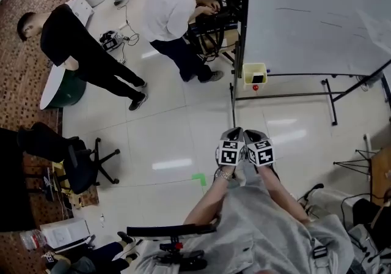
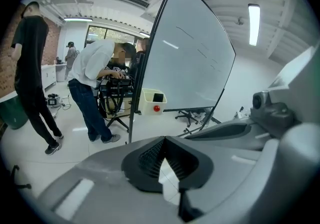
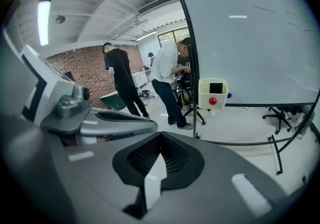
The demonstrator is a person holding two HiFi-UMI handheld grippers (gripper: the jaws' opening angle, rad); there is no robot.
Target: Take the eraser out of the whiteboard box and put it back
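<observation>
A cream whiteboard box [image 1: 255, 74] hangs at the lower left corner of the whiteboard [image 1: 317, 16]. A black eraser [image 1: 258, 78] stands in it, and a red round magnet [image 1: 255, 87] sits on its front. Both grippers are held side by side in mid-air over the floor, well short of the box. The left gripper [image 1: 234, 133] and the right gripper [image 1: 252, 134] are both shut with nothing between the pads. The left gripper view shows the box [image 2: 152, 101] and eraser [image 2: 158, 98] far beyond its jaws [image 2: 165, 139]. So does the right gripper view: box [image 3: 213, 93], eraser [image 3: 215, 87], jaws [image 3: 161, 135].
A person in a white shirt [image 1: 174, 16] bends over a black rack just left of the whiteboard. Another person in black [image 1: 79, 46] stands further left. The whiteboard's stand legs [image 1: 330, 101] reach out over the floor. An office chair [image 1: 85, 162] is at the left.
</observation>
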